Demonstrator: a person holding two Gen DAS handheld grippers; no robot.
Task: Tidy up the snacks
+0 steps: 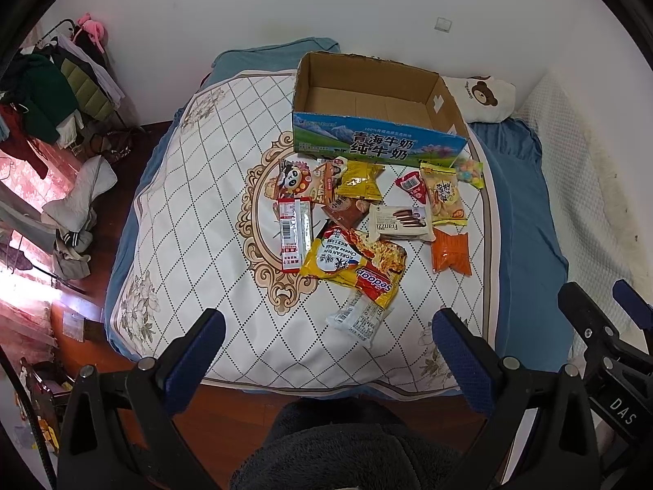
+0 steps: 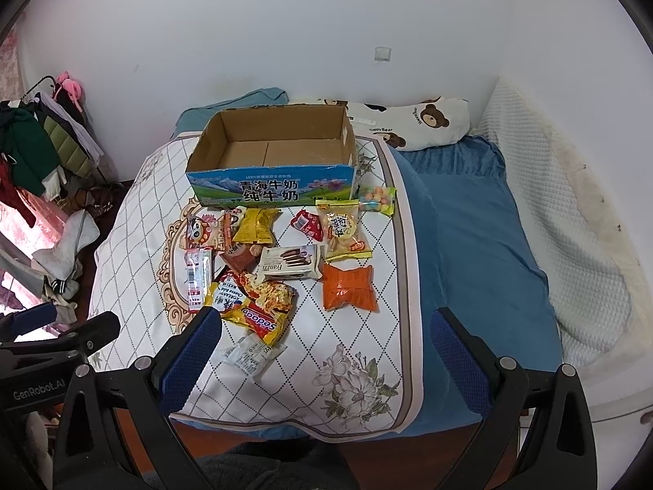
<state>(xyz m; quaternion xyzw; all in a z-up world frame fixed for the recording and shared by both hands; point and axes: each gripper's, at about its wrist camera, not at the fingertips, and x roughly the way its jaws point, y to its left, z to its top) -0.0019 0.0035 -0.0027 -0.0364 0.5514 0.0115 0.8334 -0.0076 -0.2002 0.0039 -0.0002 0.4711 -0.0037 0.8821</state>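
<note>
Left wrist view gives you the snacks in a loose scatter on the quilted mat of the bed, just in front of the cardboard milk box, which stands upright with its open top bare inside. That placement reads as a staging layout: packets spread out so each can be picked singly, the box close behind as the likely container. Nearest you lies a small white sachet, partly tucked under the yellow Sedaap noodle packet. Beyond sit the white Franzzi biscuit pack, an orange packet off to the right and a red-and-white stick pack to the left.

Your left claw is spread wide and holds nothing, hovering above the near edge of the mat. Your right claw is likewise wide apart and empty, at similar height. Nothing is boxed yet, so I judge the sorting has not started; the sachet or noodle packet looks the easiest 1st pick.
</note>
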